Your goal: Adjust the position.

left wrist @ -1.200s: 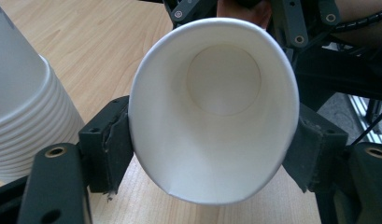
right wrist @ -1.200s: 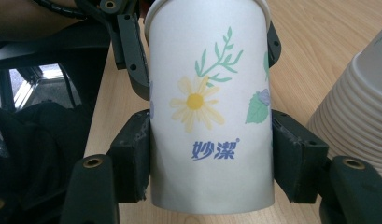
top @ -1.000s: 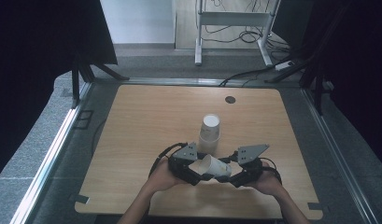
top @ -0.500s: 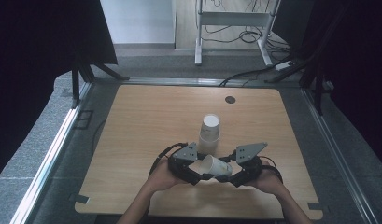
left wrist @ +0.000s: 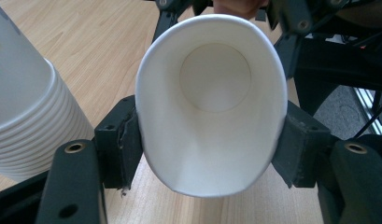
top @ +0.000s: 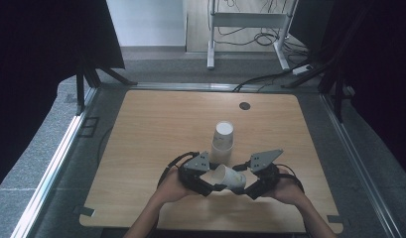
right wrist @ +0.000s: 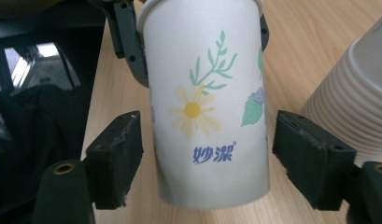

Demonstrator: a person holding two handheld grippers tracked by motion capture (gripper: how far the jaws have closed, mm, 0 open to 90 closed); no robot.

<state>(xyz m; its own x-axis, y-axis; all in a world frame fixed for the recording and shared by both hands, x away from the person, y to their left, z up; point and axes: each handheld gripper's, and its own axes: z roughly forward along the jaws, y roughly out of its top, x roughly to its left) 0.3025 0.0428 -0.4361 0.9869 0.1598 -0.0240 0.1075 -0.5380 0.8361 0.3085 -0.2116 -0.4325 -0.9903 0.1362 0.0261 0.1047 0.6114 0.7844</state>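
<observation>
Lower centre of the high view: a paper cup (top: 229, 177) lies on its side between both grippers. The left gripper (left wrist: 212, 140) clamps its rim, squeezing it oval. The right gripper (right wrist: 205, 154), jaws just opening, flanks the cup's base without contact. The cup stack (top: 223, 141) stands just above.

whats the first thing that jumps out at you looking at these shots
A single paper cup lies on its side between the two grippers near the table's front edge. The left gripper pinches its rim into an oval, while the right gripper, whose jaws have just been opening, stands clear of its flower-printed wall. Just behind rises a stack of upturned cups.
</observation>
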